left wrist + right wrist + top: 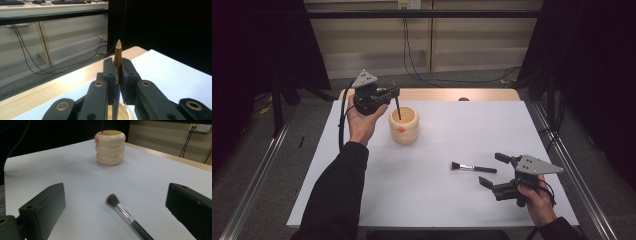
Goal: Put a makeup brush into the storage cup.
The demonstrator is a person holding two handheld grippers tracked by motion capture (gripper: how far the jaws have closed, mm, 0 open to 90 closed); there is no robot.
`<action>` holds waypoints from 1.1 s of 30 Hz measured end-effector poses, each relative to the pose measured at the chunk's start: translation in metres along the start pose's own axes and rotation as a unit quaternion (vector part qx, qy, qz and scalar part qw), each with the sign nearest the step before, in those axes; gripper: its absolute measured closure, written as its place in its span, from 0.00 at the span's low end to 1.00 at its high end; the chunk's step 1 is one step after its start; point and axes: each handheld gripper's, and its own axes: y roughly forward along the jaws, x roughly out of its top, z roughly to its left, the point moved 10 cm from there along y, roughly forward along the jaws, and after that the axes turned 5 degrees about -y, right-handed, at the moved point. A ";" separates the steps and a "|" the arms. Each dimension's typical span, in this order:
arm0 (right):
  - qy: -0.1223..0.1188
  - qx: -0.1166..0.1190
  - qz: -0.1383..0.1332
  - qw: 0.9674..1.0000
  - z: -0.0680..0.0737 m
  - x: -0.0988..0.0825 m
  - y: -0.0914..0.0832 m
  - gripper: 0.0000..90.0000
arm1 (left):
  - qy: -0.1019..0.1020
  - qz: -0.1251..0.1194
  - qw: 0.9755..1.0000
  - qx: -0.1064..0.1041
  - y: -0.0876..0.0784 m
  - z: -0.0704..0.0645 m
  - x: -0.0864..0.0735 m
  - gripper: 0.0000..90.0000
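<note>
My left gripper [396, 93] [117, 65] is shut on a slim brush handle with a pointed golden-brown end [118, 53]. Its dark lower shaft [399, 109] slants down into a cream ribbed cup [404, 126] [110, 147] with a small orange mark on its side; the lower end is hidden inside. At the front right my right gripper [493, 170] [117, 203] stands open just above the table. A makeup brush [472, 167] [125, 213] with dark bristles, a silver ferrule and a black handle lies flat on the sheet between its wide jaws, touching neither.
A white sheet [437, 200] covers the table, with a strip of bare wood [437, 94] along the far edge. A small dark round thing [463, 99] sits on that strip. Black cables [452, 80] trail over the floor beyond.
</note>
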 end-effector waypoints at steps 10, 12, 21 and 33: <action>0.000 0.004 0.002 1.000 0.001 -0.001 0.001 0.02 | -0.015 0.007 1.000 -0.003 0.007 0.002 -0.015 0.94; 0.001 0.004 0.004 1.000 0.002 -0.002 0.001 0.02 | -0.012 0.011 1.000 0.000 0.005 0.004 -0.017 0.94; 0.001 0.005 0.006 1.000 0.002 -0.002 0.001 0.02 | -0.021 0.017 1.000 0.001 0.008 0.006 -0.031 0.94; 0.000 0.006 0.006 1.000 0.002 -0.002 0.001 0.02 | -0.029 0.019 0.999 0.001 0.013 0.006 -0.036 0.93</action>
